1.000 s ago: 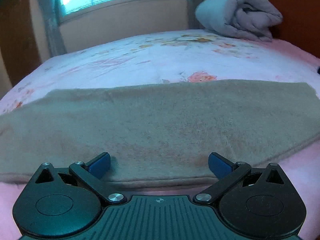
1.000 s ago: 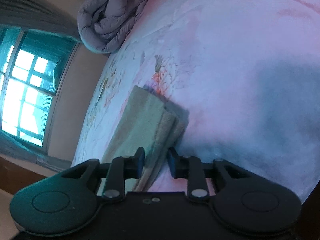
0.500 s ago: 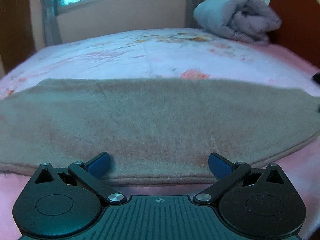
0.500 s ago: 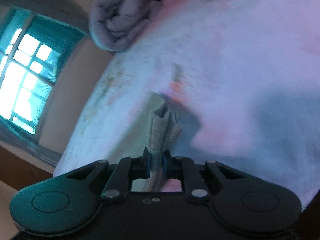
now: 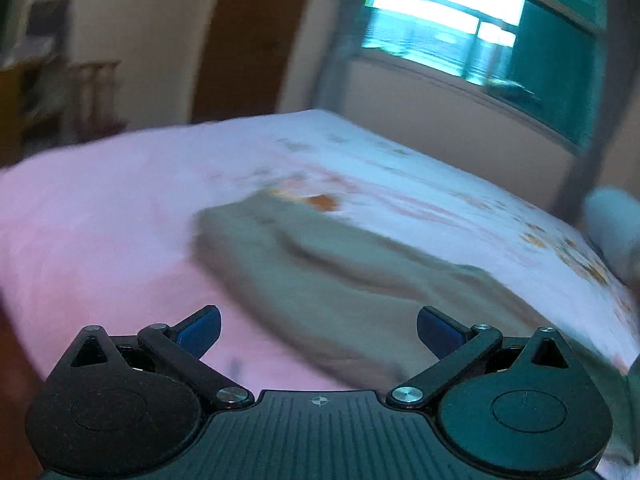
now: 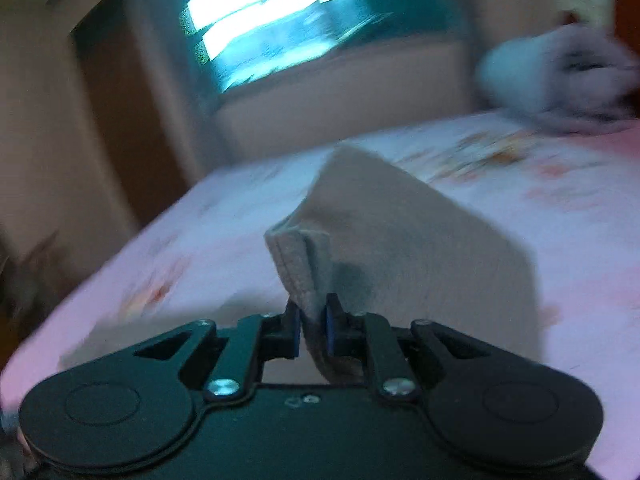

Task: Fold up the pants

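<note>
The tan pants (image 5: pixel 352 280) lie on the pink floral bed (image 5: pixel 100 208), blurred by motion. My left gripper (image 5: pixel 318 330) is open and empty, above the near edge of the pants, toward their left end. My right gripper (image 6: pixel 313 330) is shut on one end of the pants (image 6: pixel 400 240) and holds that end lifted off the bed, with the cloth sloping down away from the jaws.
A rolled grey quilt (image 6: pixel 560 76) lies at the far right of the bed. A window (image 6: pixel 272 12) and a brown door (image 5: pixel 248 40) are behind the bed. The bed's edge (image 5: pixel 16 312) drops off at the left.
My right gripper has lifted the pants end it closed on and swung it left over the bed. My left gripper has turned left toward the other end, still open.
</note>
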### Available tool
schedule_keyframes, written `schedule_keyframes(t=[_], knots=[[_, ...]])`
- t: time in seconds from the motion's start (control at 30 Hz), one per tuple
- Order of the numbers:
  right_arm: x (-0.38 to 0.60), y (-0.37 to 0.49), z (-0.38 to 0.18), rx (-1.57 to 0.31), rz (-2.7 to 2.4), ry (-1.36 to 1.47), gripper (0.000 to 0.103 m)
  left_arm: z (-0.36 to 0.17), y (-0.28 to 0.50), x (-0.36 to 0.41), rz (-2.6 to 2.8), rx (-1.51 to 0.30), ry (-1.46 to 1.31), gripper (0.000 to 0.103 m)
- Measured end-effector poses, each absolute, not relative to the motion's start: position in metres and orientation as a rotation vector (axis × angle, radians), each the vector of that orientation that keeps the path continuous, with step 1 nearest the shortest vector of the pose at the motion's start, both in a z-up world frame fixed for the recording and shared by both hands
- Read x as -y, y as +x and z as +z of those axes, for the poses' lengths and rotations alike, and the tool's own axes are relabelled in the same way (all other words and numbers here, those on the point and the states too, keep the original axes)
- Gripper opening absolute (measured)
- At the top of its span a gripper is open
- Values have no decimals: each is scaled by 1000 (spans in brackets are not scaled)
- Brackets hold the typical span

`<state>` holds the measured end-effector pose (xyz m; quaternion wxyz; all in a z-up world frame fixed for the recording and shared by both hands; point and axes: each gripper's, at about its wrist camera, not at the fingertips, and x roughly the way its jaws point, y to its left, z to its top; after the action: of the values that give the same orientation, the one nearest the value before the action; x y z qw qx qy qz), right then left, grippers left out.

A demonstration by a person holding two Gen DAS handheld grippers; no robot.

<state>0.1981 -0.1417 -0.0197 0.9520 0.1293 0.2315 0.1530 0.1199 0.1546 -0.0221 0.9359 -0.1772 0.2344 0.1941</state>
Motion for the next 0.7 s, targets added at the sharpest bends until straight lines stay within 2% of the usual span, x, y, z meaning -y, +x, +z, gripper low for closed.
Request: schedule_keyframes(t=[0.07,0.1,0.13,0.2,0.3,0.5,0.53,0.6,0.67,0.7], knots=[[94,208,-53,-593,412,242,19,-28,113,-168,408,-491,-386,103],[72,211,-67,-689,426,185,18,-30,111,-173,408,-494,-399,103],[64,206,-73,-698,416,154,19,-33,108,-176,405,-495,-409,103],[80,184,-72,-603,418,224,19,-37,106,-176,380,-496,-419,103],[122,175,-64,-571,331,313,22,-42,122,-159,271,-516,-417,103],[204,145,-54,-499,175,444,24,-36,179,-85,-36,-542,-425,102],[212,139,-55,-492,158,455,25,-38,189,-74,-59,-569,-428,99],[227,131,-59,-485,124,497,29,-42,206,-58,-83,-613,-419,67],[250,120,-65,-484,91,560,32,-44,214,-49,-93,-641,-438,52],[258,119,-69,-484,72,589,35,-43,215,-46,-98,-649,-445,49]])
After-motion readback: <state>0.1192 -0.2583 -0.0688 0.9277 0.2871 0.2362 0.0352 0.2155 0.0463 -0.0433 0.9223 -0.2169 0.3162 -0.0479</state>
